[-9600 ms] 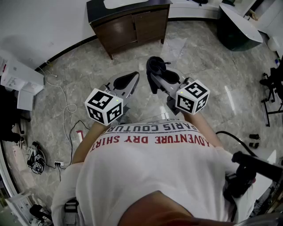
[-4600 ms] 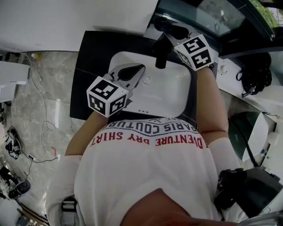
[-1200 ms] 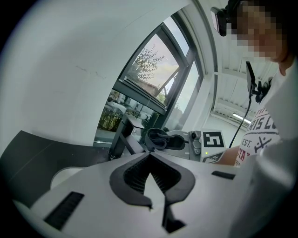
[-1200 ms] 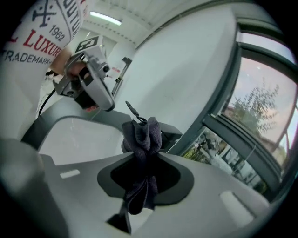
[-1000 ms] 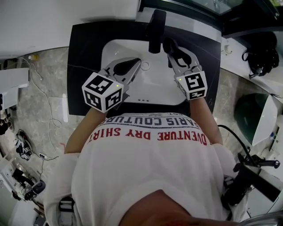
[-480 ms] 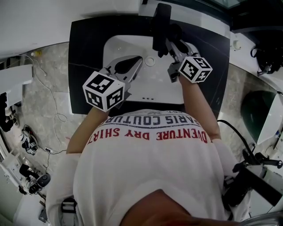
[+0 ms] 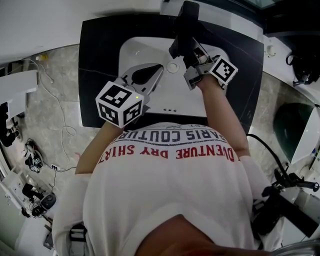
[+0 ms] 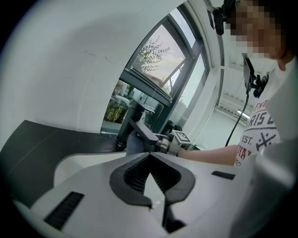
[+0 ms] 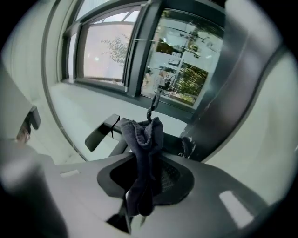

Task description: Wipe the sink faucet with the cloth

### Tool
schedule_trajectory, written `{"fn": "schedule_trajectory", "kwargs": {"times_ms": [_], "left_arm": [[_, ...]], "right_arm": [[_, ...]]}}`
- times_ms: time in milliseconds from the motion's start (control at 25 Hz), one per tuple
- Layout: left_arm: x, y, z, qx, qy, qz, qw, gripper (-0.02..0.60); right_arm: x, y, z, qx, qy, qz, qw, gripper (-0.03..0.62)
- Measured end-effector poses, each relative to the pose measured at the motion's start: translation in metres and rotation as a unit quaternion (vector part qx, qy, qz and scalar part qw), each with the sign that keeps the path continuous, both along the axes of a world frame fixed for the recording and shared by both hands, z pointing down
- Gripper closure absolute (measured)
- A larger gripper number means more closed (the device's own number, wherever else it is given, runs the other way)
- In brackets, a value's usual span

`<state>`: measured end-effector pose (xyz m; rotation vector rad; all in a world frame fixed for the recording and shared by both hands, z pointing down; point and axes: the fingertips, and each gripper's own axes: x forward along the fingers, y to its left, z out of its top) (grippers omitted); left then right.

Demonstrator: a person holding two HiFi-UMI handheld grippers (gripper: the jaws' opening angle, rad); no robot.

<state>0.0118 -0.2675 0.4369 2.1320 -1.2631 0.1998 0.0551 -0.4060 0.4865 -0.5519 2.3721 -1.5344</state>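
White sink, cloth pinched between right gripper fingers, beside black faucet

Left gripper hovers with fingers together; right gripper reaches forward, fingers clamped.

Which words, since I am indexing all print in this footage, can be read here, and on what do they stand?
"ADVENTURE DRY SHIRT": upside down on the white shirt, head view.
"ARIS COUTUR": next line, at the hem, ends hidden.
"EST.": same shirt, left gripper view; other print there is too unclear to read.
Marker cubes: square patterns only, no letters.
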Motion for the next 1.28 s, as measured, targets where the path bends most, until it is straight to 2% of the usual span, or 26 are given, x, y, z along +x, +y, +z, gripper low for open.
{"fn": "schedule_trajectory", "kwargs": {"times_ms": [80,160,320,840,1120,1280], "left_arm": [[0.000,0.002,0.000,0.000,-0.001,0.000,1.0000,0.581],[0.000,0.003,-0.001,0.000,-0.002,0.000,1.0000,0.581],[0.003,0.004,-0.001,0.000,-0.005,0.003,1.0000,0.581],[0.014,0.007,-0.004,0.005,-0.002,0.013,0.9999,0.581],[0.023,0.013,-0.003,0.002,-0.002,0.021,0.9998,0.581],[0.026,0.013,-0.002,0.002,-0.003,0.025,0.9997,0.581]], "right_arm": [[0.001,0.000,0.001,-0.058,-0.069,0.003,0.996,0.517],[0.001,0.000,0.001,-0.101,-0.127,0.005,0.987,0.517],[0.001,-0.001,0.002,-0.129,-0.171,0.006,0.977,0.517],[0.022,0.024,-0.011,-0.107,-0.175,-0.014,0.979,0.517],[0.036,0.052,-0.021,-0.107,-0.166,-0.015,0.980,0.517],[0.039,0.057,-0.022,-0.087,-0.148,-0.024,0.985,0.519]]}}
